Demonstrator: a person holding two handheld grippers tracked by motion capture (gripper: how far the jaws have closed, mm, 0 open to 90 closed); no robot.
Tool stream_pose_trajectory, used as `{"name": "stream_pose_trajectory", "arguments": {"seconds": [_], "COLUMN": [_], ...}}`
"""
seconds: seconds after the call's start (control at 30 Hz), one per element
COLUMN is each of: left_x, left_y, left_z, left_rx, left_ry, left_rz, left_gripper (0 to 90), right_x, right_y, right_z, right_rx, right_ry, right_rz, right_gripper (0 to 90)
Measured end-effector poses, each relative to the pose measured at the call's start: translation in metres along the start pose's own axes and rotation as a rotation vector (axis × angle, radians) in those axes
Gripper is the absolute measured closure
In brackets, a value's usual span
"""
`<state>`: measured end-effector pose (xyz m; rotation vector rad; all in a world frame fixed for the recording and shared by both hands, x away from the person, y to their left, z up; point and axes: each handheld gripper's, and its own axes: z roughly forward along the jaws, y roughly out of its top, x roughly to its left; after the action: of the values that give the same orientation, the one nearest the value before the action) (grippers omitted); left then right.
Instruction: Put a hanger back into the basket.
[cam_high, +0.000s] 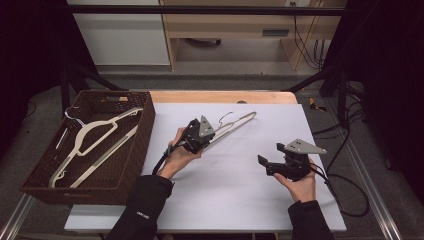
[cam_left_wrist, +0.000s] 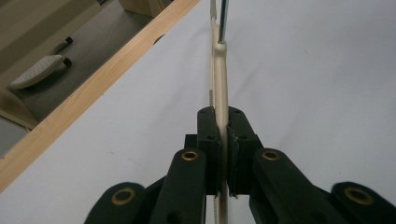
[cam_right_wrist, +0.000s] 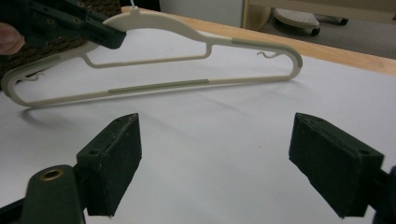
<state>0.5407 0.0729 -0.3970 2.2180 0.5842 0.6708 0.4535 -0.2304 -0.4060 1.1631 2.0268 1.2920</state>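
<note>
A cream plastic hanger (cam_high: 239, 122) with a metal hook hangs just above the white mat, its shadow beneath it. My left gripper (cam_high: 211, 135) is shut on its shoulder near the hook; in the left gripper view the pads (cam_left_wrist: 210, 135) squeeze the thin hanger (cam_left_wrist: 219, 74) edge-on. In the right gripper view the hanger (cam_right_wrist: 187, 85) stretches across the top, with the left gripper (cam_right_wrist: 109, 37) clamped at its upper left. My right gripper (cam_high: 271, 154) sits apart at the right, pointing toward the hanger. Its jaws (cam_right_wrist: 215, 154) stand wide open with nothing between them.
A dark wicker basket (cam_high: 145, 127) at the left holds more cream hangers (cam_high: 92, 137). The white mat (cam_high: 225, 195) covers a wooden table (cam_high: 225, 96). Cables (cam_high: 350, 195) trail off the right edge. Beyond the table stands furniture on a grey floor.
</note>
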Motion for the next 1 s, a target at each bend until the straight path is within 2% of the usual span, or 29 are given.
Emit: {"name": "stream_pose_trajectory", "arguments": {"seconds": [0.03,0.1,0.13,0.2,0.27,0.43,0.57,0.67,0.8,1.0], "left_x": [0.003,0.006,0.008,0.01,0.012,0.018,0.021,0.025,0.028,0.04], "left_y": [-0.001,-0.002,-0.003,-0.004,-0.003,0.001,0.005,0.007,0.009,0.011], "left_z": [-0.003,-0.007,-0.01,-0.018,-0.028,-0.057,-0.083,-0.1,-0.123,-0.16], "left_rx": [0.018,0.004,0.007,-0.011,-0.025,-0.069,-0.09,-0.118,-0.138,-0.185], "left_ry": [0.001,-0.002,-0.007,-0.011,-0.013,-0.057,-0.072,-0.089,-0.089,-0.107], "left_rz": [0.013,-0.029,-0.033,-0.067,-0.089,-0.148,-0.141,-0.157,-0.159,-0.17], "left_gripper": [85.9,86.0,86.0,86.0,86.0,86.0,86.0,86.0,86.0,86.0], "right_x": [0.001,0.002,0.002,0.003,0.003,0.003,0.004,0.003,0.003,0.003], "right_y": [0.0,-0.001,-0.002,-0.003,-0.003,-0.004,-0.004,-0.005,-0.007,-0.008], "right_z": [0.001,0.001,0.001,0.002,0.002,0.0,-0.001,-0.003,-0.004,-0.004], "right_rx": [-0.003,0.001,0.004,0.01,0.008,-0.003,-0.016,-0.021,-0.02,-0.02], "right_ry": [0.003,0.006,0.008,0.011,0.014,0.025,0.025,0.026,0.027,0.024], "right_rz": [-0.004,-0.013,-0.021,-0.022,-0.021,-0.014,-0.019,-0.023,-0.026,-0.022], "right_gripper": [16.1,15.3,15.1,14.6,14.4,12.1,9.8,8.4,7.4,6.7]}}
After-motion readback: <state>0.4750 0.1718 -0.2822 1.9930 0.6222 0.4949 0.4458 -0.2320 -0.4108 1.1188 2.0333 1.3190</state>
